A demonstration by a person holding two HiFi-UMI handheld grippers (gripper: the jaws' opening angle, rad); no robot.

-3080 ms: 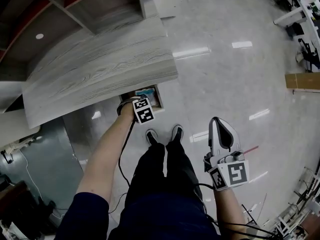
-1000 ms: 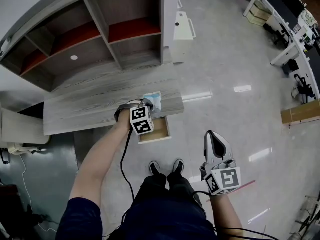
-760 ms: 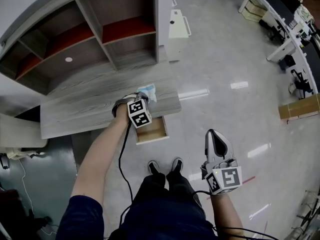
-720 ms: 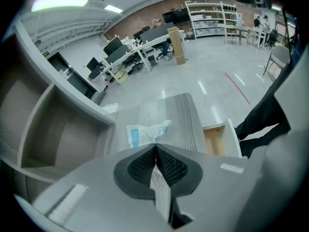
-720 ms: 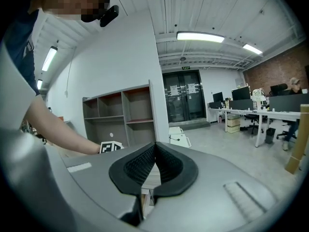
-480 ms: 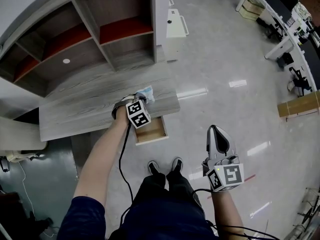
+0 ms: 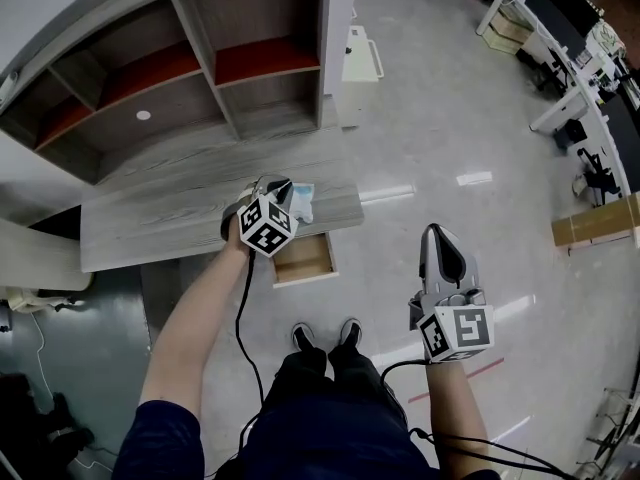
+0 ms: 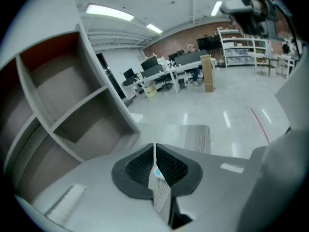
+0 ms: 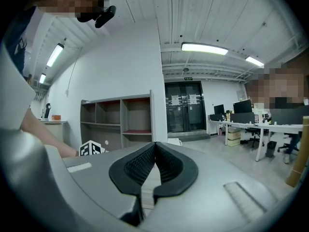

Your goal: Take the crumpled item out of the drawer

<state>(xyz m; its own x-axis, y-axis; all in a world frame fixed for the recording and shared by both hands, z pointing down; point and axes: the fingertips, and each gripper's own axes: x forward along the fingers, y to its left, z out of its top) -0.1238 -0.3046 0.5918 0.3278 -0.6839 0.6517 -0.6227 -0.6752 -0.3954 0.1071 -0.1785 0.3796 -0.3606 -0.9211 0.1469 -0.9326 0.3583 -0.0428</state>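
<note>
Two handheld grippers flank a grey wood-grain desk. From the head view, the left gripper holds the crumpled item, white with pale blue, over the desk's front right corner. The open drawer juts out beneath that corner, its wooden bottom bare. The left gripper view adds what that angle hides: jaws pressed together on a thin pale sliver of the item. Well to the right, the right gripper hangs over the floor. Its own view shows jaws together on nothing, facing a shelf unit.
</note>
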